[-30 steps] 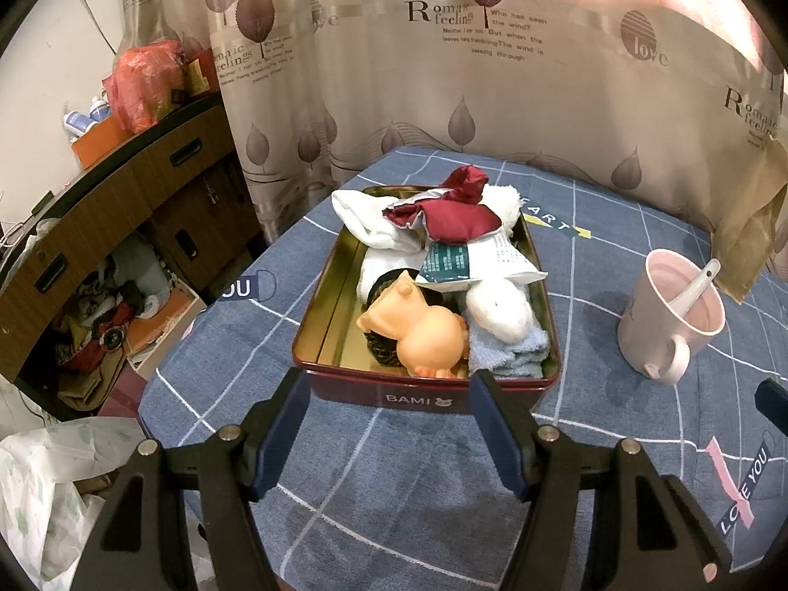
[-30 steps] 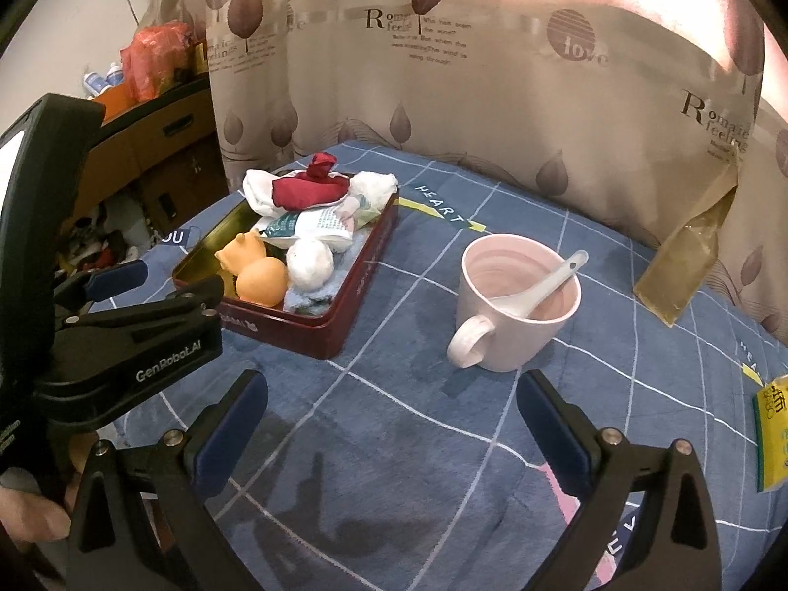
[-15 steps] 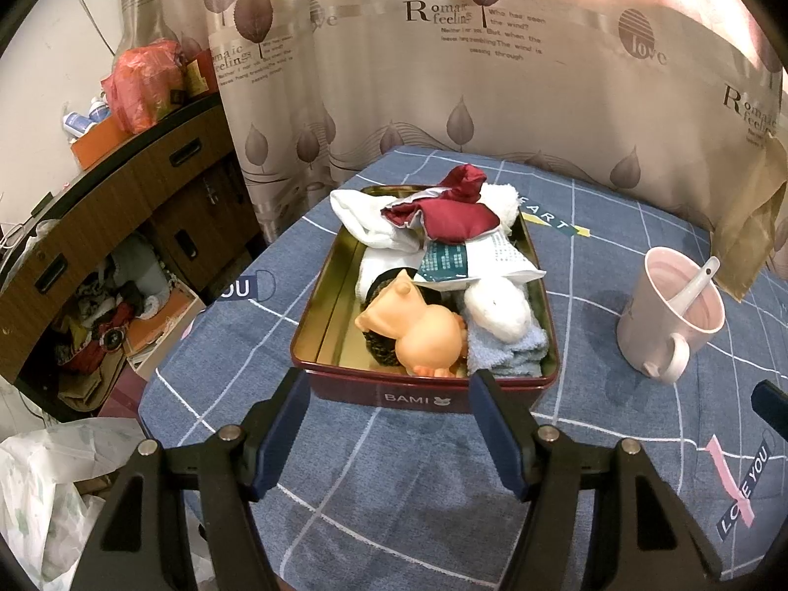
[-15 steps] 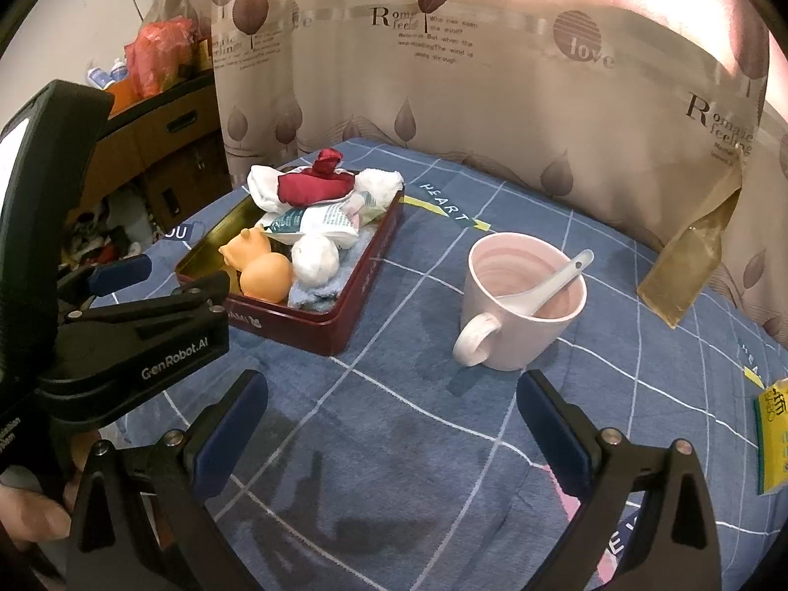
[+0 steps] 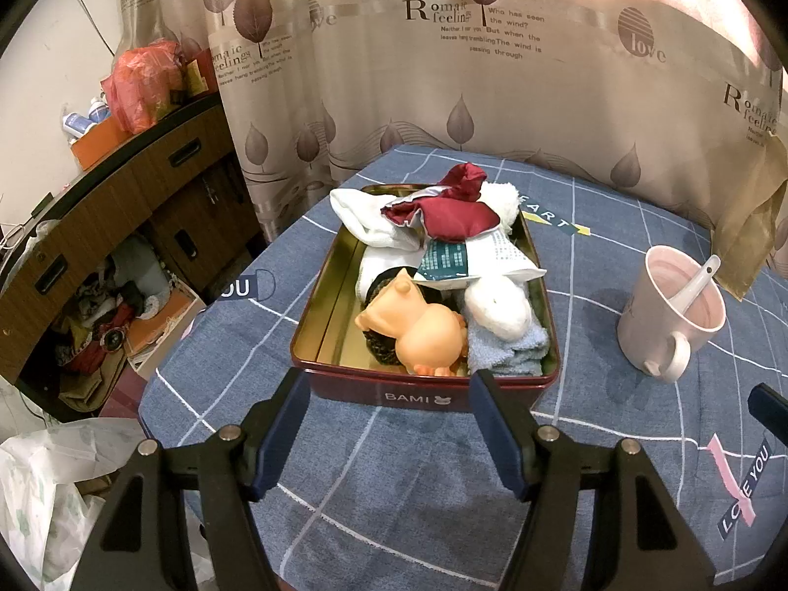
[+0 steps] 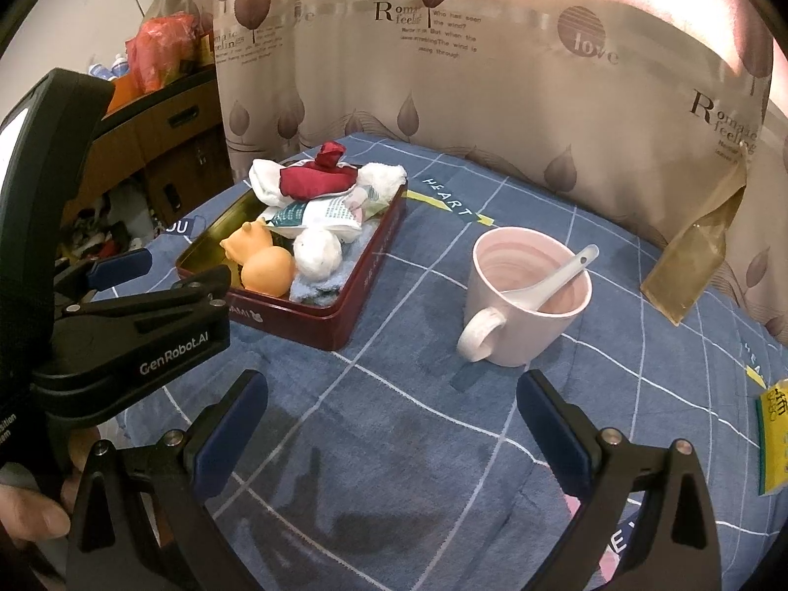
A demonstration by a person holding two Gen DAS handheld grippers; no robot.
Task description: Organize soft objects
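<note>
— So where do the soft things sit?
— In the dark-red tin [image 5: 423,396] at the middle of the left wrist frame: an orange rubber toy [image 5: 418,327] at its near end, a white plush ball [image 5: 497,305] on a folded blue cloth [image 5: 507,352] beside it, a printed packet [image 5: 468,258] behind, and a dark-red pouch [image 5: 445,214] on white socks [image 5: 367,221] at the far end.
— Which step does it look like?
— Judging by the heap, everything is already gathered in, so this reads as the close of the packing, or a pause before tidying the pile.
— And the tongs?
— The left gripper [image 5: 389,418] is released, blue pads spread and holding nothing, just short of the tin's near wall at lower centre. The right gripper [image 6: 391,428] is also spread and bare, low in its own frame, well apart from the tin and nearer the pink mug [image 6: 527,300] with its spoon [image 6: 561,276].
— What would the next move need?
— Probably a short reach forward over the rim to press the loose top layer down.
</note>
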